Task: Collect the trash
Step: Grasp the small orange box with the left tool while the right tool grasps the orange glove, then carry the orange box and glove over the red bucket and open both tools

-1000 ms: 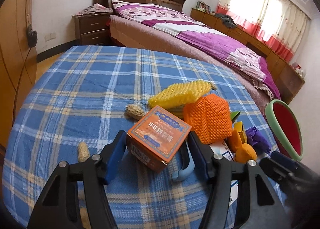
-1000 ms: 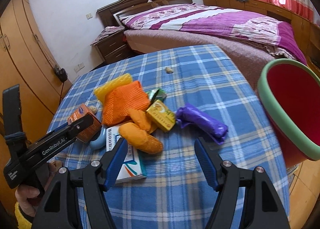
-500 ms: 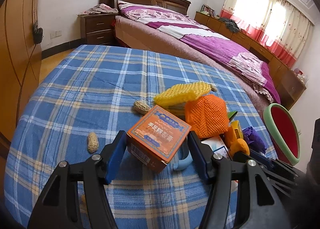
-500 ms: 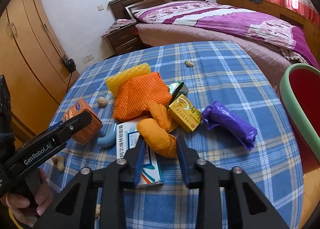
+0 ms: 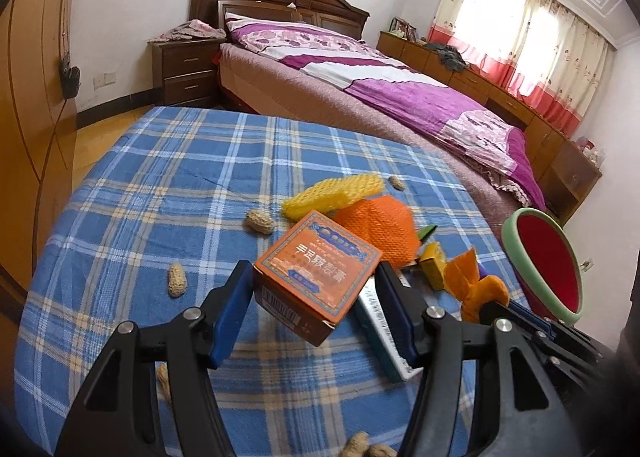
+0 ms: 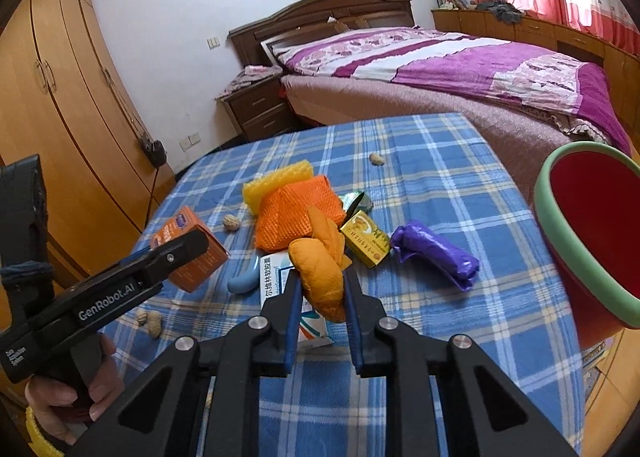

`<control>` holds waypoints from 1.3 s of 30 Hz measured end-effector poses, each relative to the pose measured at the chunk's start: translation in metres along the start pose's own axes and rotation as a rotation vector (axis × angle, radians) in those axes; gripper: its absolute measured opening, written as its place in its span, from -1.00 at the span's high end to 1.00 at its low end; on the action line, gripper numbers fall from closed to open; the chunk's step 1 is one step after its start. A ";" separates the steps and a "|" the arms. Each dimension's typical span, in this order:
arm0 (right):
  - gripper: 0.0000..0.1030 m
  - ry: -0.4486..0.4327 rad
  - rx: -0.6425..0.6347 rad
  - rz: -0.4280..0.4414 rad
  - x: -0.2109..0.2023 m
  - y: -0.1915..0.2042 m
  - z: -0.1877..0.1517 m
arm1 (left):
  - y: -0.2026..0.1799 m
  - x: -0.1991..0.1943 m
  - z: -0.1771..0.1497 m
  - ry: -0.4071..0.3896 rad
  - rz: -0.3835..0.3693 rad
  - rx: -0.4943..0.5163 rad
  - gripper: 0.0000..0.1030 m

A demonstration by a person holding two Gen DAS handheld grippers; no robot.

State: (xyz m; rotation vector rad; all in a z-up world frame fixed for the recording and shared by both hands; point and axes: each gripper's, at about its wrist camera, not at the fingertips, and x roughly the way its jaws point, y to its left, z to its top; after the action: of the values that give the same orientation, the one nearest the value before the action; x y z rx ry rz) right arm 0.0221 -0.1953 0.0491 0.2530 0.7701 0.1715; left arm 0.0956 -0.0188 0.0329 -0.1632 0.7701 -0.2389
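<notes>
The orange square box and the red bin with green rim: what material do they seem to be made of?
The orange square box looks like thin printed cardboard with a slightly glossy finish: sharp folded edges, printed characters and a barcode on its side. The red bin with green rim seems to be moulded plastic, smooth and fairly matte, with a rounded rim of even thickness; I cannot be sure from its look alone.

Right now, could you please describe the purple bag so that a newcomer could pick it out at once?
Start at the red bin with the green rim, at the right edge of the blue plaid table. Just left of it, on the cloth, lies the purple bag, rolled into a crinkled bundle. It is the only purple item; its nearest neighbour, the yellow box, is stiff and printed.
</notes>
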 end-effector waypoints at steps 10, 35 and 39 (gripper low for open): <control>0.57 -0.077 0.047 -0.013 -0.043 -0.016 0.000 | -0.025 -0.017 0.000 -0.012 -0.042 0.031 -0.22; 0.57 -0.213 0.266 -0.143 -0.112 -0.121 -0.010 | -0.131 -0.013 -0.008 0.048 -0.202 0.213 -0.22; 0.57 -0.230 0.307 -0.173 -0.117 -0.142 -0.013 | -0.152 -0.004 -0.008 0.064 -0.223 0.254 -0.22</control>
State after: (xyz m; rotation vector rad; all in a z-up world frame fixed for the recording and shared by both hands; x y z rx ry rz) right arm -0.0614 -0.3574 0.0772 0.4864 0.5832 -0.1401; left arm 0.0636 -0.1640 0.0656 0.0000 0.7778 -0.5531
